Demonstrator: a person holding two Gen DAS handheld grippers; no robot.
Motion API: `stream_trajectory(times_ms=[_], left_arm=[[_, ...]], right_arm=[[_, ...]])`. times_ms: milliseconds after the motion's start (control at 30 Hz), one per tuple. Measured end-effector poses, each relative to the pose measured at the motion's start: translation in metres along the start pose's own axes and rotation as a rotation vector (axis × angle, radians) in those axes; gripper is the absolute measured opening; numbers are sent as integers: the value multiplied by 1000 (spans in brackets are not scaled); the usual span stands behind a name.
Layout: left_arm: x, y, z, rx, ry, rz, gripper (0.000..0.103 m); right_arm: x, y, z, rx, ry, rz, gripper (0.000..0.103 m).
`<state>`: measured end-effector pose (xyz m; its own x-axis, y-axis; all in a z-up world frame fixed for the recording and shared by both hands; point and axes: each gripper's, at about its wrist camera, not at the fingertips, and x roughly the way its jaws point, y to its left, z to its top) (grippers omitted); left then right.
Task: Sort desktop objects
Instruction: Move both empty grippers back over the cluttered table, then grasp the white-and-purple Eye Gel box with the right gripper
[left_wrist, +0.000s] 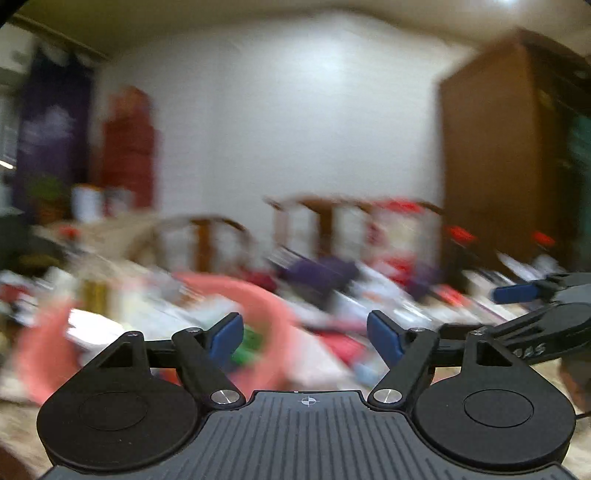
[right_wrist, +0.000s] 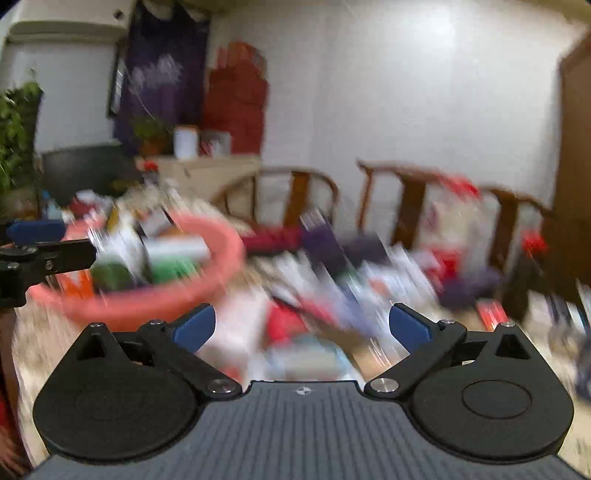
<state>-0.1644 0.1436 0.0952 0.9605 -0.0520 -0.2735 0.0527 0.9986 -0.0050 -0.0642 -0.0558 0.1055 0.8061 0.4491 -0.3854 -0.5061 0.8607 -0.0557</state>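
Clearly both views are blurred, so a wrong pick is the main risk. The left gripper (left_wrist: 306, 334) and right gripper (right_wrist: 302, 326) have jaws spread apart and hold nothing. The pink basin (right_wrist: 225, 258), at left of centre, holds items; the scattered objects (right_wrist: 332, 280) lie in the middle, hard to tell apart.

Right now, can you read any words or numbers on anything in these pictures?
"OAS": only these letters show on the right gripper arm, left wrist view; partly cut off, so uncertain.
Packages in the pink basin: too blurred to read.
Items on the table: too blurred to read.
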Motion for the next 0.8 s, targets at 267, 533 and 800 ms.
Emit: stream_trajectory(times_ms=[267, 533, 800], left_arm=[[104, -65, -30, -29, 223, -107, 86], [146, -58, -25, 3, 309, -47, 89], [161, -55, -44, 122, 390, -32, 90]], right_arm=[[-1, -86, -83, 83, 186, -128, 100], [21, -192, -77, 373, 220, -272, 100], [48, -239, -59, 477, 190, -302, 100]])
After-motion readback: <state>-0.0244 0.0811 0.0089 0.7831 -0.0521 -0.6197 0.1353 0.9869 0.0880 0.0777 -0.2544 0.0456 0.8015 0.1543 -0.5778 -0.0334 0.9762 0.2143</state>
